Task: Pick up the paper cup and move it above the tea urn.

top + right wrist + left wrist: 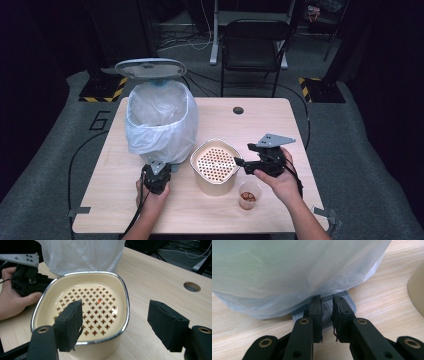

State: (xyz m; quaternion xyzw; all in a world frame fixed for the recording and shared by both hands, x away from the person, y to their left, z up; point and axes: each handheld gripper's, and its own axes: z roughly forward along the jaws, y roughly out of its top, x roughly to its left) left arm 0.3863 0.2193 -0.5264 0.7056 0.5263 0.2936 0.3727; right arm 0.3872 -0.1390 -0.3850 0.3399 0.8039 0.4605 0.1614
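Observation:
A pedal bin [157,117] lined with a white plastic bag [287,270] stands at the table's left, its lid [150,67] raised. My left gripper [159,170] is at the bin's foot. In the left gripper view its jaws [327,300] stand almost together, with nothing between them, resting on the grey ribbed pedal [327,311]. A cream pot [216,162] with a perforated insert [95,305] sits mid-table. My right gripper [239,162] is open at the pot's right rim [126,297], and in its own view [116,307] one pad hangs over the insert and the other outside the rim.
A small clear cup [249,195] holding something reddish brown stands on the table just under my right hand. The table has a round cable hole [238,110] near its far edge. A black chair [252,45] stands beyond the table. The pot's wall [417,290] is close to the right of my left gripper.

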